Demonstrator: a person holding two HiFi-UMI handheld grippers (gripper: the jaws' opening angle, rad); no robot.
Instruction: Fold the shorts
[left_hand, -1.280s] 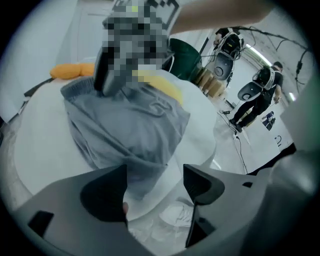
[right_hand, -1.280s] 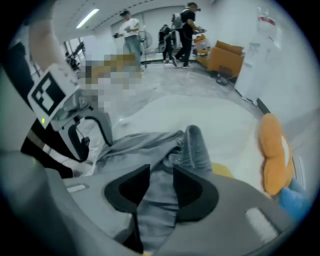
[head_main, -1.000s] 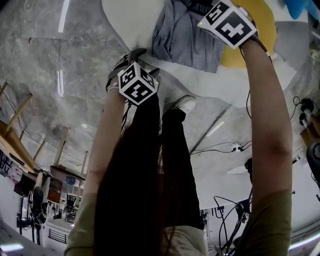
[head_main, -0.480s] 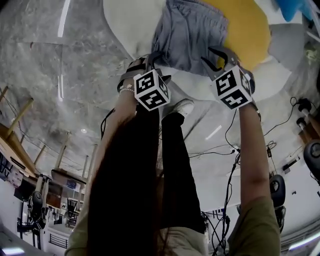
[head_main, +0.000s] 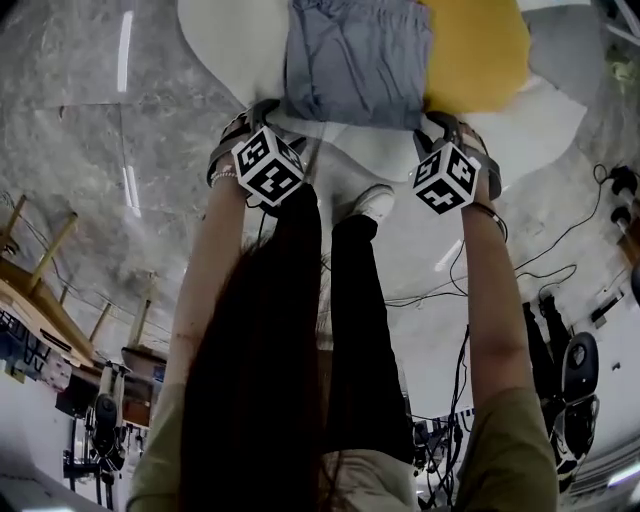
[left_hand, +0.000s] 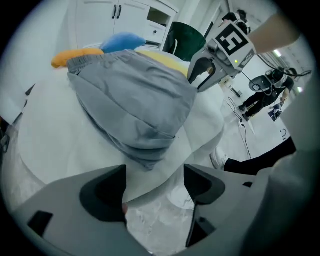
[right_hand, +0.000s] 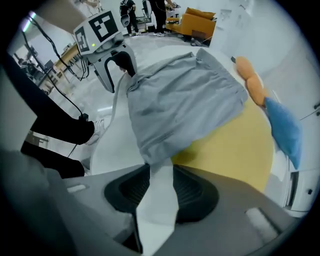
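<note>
The grey shorts (head_main: 355, 60) lie folded on the white round table (head_main: 230, 50), partly over a yellow cloth (head_main: 475, 55). Both grippers hang at the shorts' near edge, pointing down. My left gripper (head_main: 270, 115) is open by the near left corner; in the left gripper view (left_hand: 155, 170) only table and floor show between its jaws, with the shorts (left_hand: 135, 100) just ahead. My right gripper (head_main: 448, 125) stands narrowly open. In the right gripper view (right_hand: 160, 172) the shorts' near corner (right_hand: 150, 157) ends at its fingertips, and white table shows in the gap.
A blue item (right_hand: 285, 130) and an orange item (right_hand: 252, 80) lie at the table's far side. My legs and a white shoe (head_main: 370, 205) stand under the near edge. Cables (head_main: 470, 290) run over the floor to the right.
The right gripper has come back from above the far part of the shorts to their near edge. The left gripper is about where it was.
</note>
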